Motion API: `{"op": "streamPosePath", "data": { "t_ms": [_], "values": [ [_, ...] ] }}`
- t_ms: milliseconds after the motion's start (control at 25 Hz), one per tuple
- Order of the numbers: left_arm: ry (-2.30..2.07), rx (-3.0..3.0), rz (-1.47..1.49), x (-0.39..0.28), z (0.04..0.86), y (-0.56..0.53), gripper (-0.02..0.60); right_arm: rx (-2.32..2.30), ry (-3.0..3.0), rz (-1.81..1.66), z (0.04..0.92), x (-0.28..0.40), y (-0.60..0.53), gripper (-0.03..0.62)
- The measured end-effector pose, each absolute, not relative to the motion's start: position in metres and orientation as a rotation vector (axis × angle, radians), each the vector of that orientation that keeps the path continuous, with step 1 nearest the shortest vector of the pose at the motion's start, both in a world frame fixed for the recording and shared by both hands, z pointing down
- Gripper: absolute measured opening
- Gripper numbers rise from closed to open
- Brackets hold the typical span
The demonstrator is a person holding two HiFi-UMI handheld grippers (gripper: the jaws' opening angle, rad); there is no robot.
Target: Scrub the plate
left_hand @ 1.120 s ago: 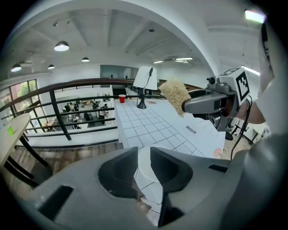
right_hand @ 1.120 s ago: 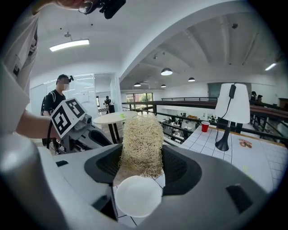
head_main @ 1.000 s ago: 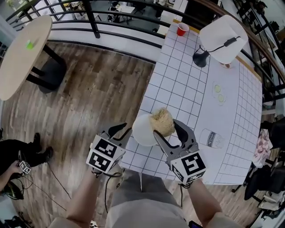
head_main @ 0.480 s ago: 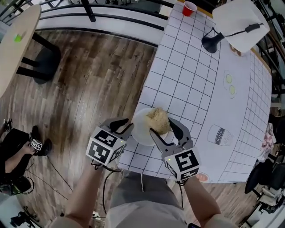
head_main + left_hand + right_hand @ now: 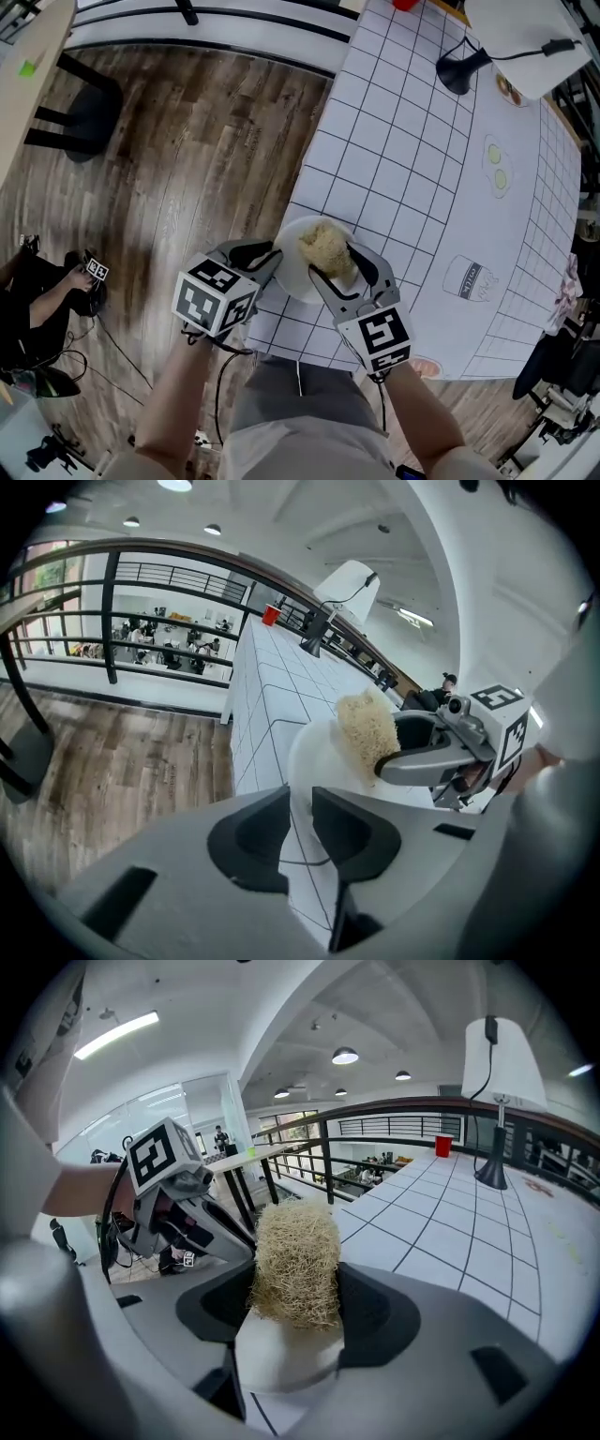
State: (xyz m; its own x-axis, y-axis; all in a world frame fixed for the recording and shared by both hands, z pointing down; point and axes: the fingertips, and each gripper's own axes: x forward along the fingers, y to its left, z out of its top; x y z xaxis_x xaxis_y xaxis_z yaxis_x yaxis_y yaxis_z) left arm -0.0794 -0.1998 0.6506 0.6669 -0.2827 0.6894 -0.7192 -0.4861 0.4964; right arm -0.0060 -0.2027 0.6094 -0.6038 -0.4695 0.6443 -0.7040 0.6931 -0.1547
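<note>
Straw scrubber (image 5: 326, 247) clenched in jaws of right gripper (image 5: 335, 262), pressed on plate (image 5: 292, 272) toward 1 o'clock; jaws of left gripper (image 5: 273, 257) clamped on plate's 9 o'clock rim, at table (image 5: 403, 169)'s 7 o'clock edge.

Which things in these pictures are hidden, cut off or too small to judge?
- plate centre: in the head view the scrubber covers it, so whether it is dirty there cannot be told.
- lamp: its shade is cut off by the head view's top edge.
- printed mark: too small to read in the head view.
</note>
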Motion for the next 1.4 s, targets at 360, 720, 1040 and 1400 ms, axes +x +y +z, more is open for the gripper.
{"op": "streamPosePath", "data": {
  "t_ms": [360, 720, 1040, 1400],
  "values": [
    [-0.693, 1.981, 0.521, -0.075, 0.651, -0.196, 0.081, 0.819, -2.300, 0.574, 0.631, -0.012, -0.189, 0.265],
    [-0.721, 1.951, 0.481, -0.077, 0.650, -0.196, 0.063, 0.813, -2.238, 0.345, 0.622, -0.021, -0.202, 0.265],
    [-0.730, 1.935, 0.453, -0.078, 0.647, -0.195, 0.046, 0.774, -2.231, 0.359, 0.630, -0.036, -0.206, 0.265],
    [-0.731, 1.912, 0.420, -0.079, 0.647, -0.194, 0.044, 0.871, -2.116, 0.412, 0.631, 0.024, -0.204, 0.265]
  ]
}}
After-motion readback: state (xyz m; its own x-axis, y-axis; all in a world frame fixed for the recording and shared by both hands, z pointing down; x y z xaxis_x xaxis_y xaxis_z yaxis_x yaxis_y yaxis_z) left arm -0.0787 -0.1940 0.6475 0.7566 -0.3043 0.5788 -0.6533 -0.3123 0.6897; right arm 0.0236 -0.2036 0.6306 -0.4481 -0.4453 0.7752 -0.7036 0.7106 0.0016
